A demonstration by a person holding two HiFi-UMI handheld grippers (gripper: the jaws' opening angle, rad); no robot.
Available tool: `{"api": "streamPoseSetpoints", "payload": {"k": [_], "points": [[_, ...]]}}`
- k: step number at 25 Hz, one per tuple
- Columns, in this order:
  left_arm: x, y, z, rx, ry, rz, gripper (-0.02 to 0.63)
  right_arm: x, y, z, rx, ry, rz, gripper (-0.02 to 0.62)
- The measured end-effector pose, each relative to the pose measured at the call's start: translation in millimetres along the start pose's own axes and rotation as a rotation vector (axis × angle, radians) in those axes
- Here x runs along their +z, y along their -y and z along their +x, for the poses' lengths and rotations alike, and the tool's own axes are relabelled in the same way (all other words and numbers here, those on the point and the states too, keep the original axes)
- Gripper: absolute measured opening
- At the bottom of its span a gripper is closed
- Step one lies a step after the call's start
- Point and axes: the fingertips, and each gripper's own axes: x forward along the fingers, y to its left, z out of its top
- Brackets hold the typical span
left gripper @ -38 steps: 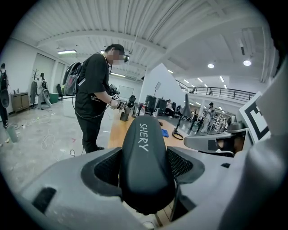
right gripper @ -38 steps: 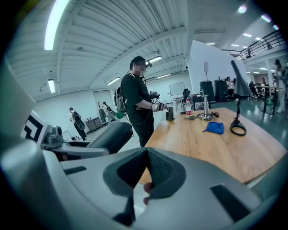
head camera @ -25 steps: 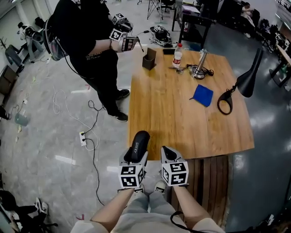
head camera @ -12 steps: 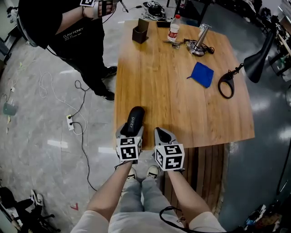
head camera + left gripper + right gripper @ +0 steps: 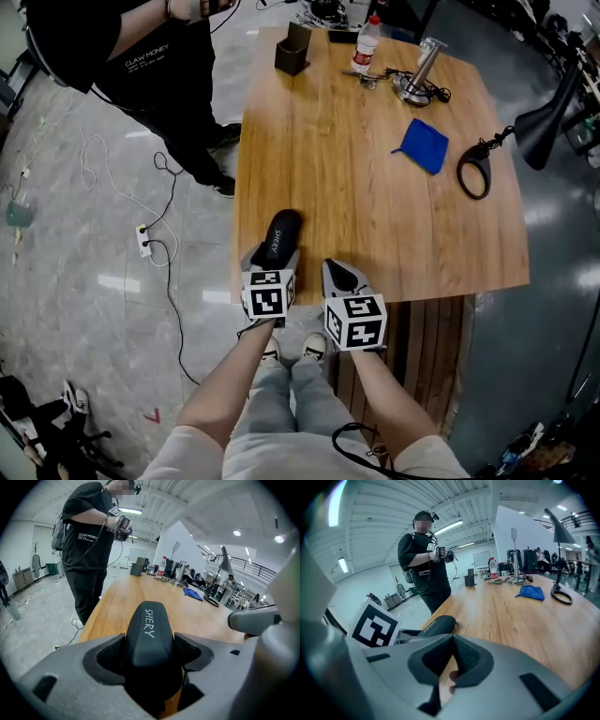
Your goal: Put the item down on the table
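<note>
While head view shows left gripper (image 5: pixel 274 255) at table (image 5: pixel 375 206) edge, black case (image 5: pixel 280 234) juts ahead of it. Left gripper view: 2 jaws pinch case rear, "SHERY" print readable only here; release at edge risks floor drop. Right gripper view: right gripper (image 5: pixel 453 637) pressed together, empty, case left of it.

The worktop (image 5: pixel 375 206) was varnished wood, smooth with a soft sheen; the black case (image 5: pixel 280 235) looked matt and finely grained; the left claw (image 5: pixel 150 660) was dull grey plastic with ribbed dark pads (image 5: pixel 109 656); the blue cloth (image 5: pixel 421 146) was soft and matt; the floor (image 5: pixel 94 234) shone glossy grey.
</note>
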Motion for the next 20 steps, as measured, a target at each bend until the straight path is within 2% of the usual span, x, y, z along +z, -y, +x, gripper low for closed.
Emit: {"api": "streamPoseSetpoints", "payload": {"k": [9,15,20], "points": [[2,1,-2,-0.001,0.001,0.045,0.343,-2,1,2,0.008,-0.011,0.002,-0.001],[5,3,-9,-0.024,0.01,0.041,0.351,-3,-5,2,0.015,-0.012,0.005,-0.002],[10,0,-23,0.0,0.017,0.028,0.35,2,-10,-4,0.014,-0.001,0.008,-0.002]]}}
